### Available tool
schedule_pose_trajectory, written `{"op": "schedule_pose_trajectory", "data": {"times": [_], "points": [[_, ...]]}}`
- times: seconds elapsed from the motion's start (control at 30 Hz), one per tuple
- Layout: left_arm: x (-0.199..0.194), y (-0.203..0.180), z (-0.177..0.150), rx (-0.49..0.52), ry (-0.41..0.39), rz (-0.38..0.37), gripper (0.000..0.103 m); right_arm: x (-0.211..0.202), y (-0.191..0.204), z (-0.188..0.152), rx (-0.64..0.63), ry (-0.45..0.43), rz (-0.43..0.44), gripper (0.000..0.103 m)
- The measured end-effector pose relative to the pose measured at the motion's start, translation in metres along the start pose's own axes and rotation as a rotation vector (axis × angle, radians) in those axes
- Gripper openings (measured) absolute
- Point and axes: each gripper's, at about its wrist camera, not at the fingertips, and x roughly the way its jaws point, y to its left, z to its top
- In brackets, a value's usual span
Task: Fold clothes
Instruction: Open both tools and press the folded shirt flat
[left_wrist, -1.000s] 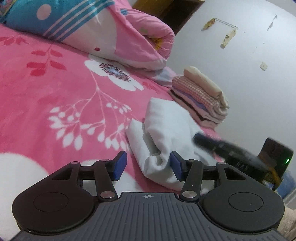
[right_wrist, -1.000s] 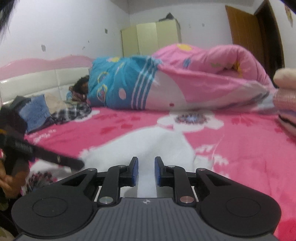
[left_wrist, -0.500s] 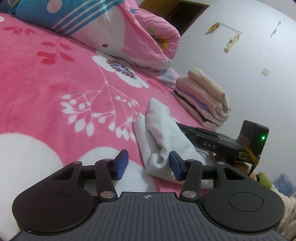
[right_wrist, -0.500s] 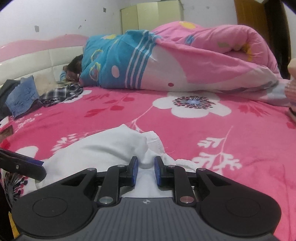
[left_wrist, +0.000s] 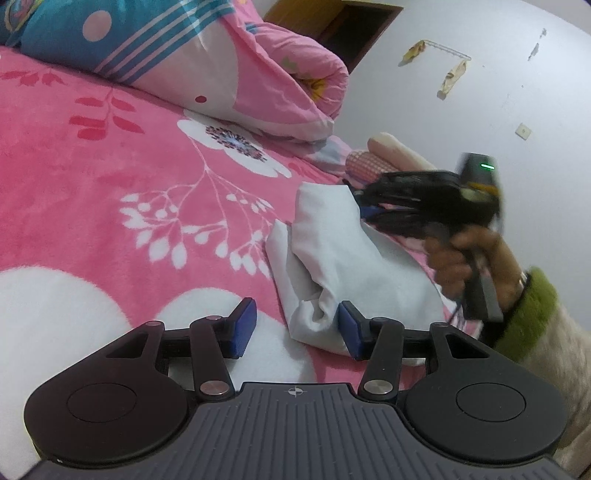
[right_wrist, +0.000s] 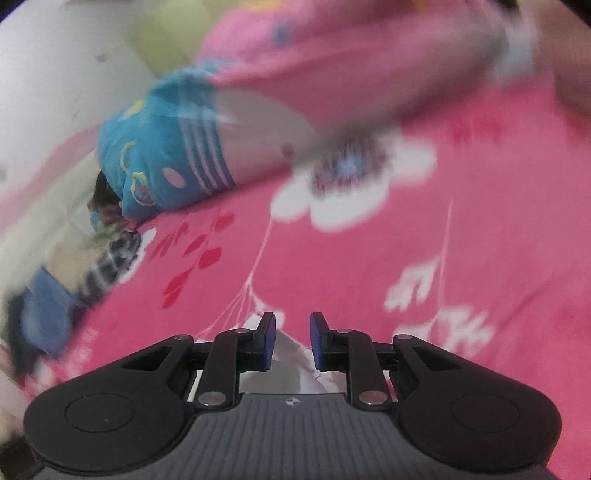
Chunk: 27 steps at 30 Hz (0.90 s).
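Both claws gape: left claw (left_wrist: 291, 328), right claw (right_wrist: 291, 341), one white garment (left_wrist: 340, 258).

Open pink bed (left_wrist: 110, 192) surface left of white garment (left_wrist: 332, 254): clear passage. Far edge blocked by rolled quilt (left_wrist: 229, 62). Right of garment crowded: right hand-held gripper (left_wrist: 373, 212) close above the cloth, stack of folded clothes (left_wrist: 373, 158) just behind. Left hand-held gripper (left_wrist: 291, 325) spread wide, right pad against garment's near end.
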Motion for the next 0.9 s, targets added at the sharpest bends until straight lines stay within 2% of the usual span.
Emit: {"op": "schedule_pose_trajectory", "data": {"times": [0.13, 0.17, 0.23, 0.5, 0.63, 0.73, 0.83, 0.9], "points": [[-0.003, -0.002, -0.004, 0.014, -0.005, 0.004, 0.049, 0.032, -0.012, 0.000, 0.090, 0.158, 0.065, 0.018], [-0.004, -0.002, -0.004, 0.014, -0.005, 0.001, 0.049, 0.032, -0.008, -0.001, 0.076, 0.165, 0.076, 0.017], [-0.006, -0.002, -0.005, 0.014, -0.005, -0.004, 0.049, 0.033, 0.000, -0.005, 0.045, 0.176, 0.096, 0.011], [-0.018, -0.001, -0.005, -0.021, -0.019, -0.001, 0.049, 0.039, 0.020, -0.014, -0.059, 0.196, 0.089, 0.010], [-0.035, 0.000, 0.000, -0.065, -0.076, 0.031, 0.050, 0.040, 0.018, -0.012, -0.069, 0.180, 0.083, 0.011], [-0.039, -0.009, 0.012, -0.058, -0.124, 0.014, 0.052, 0.040, 0.018, -0.012, -0.081, 0.173, 0.082, 0.011], [-0.021, -0.026, 0.025, -0.011, -0.115, 0.001, 0.054, 0.041, 0.019, -0.013, -0.092, 0.167, 0.082, 0.011], [0.001, -0.033, 0.029, 0.007, -0.067, 0.052, 0.054, 0.041, 0.019, -0.012, -0.099, 0.164, 0.078, 0.012]]}}
